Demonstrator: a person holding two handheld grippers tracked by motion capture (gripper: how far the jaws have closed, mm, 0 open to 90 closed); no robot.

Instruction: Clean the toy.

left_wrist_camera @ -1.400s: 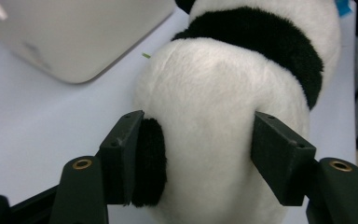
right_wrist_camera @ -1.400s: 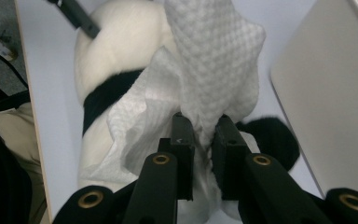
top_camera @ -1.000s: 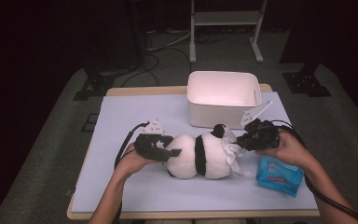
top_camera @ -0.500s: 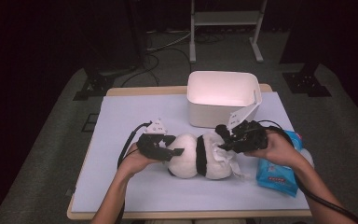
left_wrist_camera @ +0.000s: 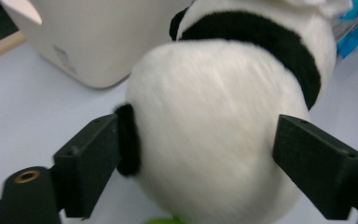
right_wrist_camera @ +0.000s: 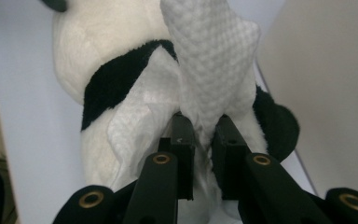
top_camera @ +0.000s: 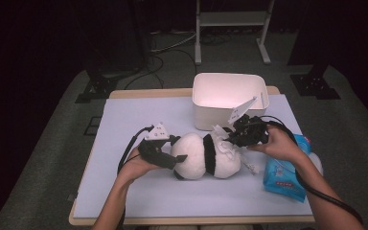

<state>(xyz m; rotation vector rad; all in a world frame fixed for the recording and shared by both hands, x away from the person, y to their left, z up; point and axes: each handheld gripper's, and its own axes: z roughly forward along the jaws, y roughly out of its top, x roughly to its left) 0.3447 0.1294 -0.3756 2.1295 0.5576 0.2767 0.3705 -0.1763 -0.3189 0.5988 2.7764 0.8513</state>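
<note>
Right gripper view shows the right gripper [right_wrist_camera: 200, 135] pinched on a white textured wipe [right_wrist_camera: 212, 60] draped over the panda plush [right_wrist_camera: 121, 70], which lies at centre frame in the high view, below the white bin [top_camera: 230, 98]. Left gripper [left_wrist_camera: 200, 154] has just been opening, its jaws now straddling the plush's round end without pressing. With that end freed, I judge a wiping pull could drag the toy toward the blue packet [top_camera: 285, 175] at lower right.
</note>
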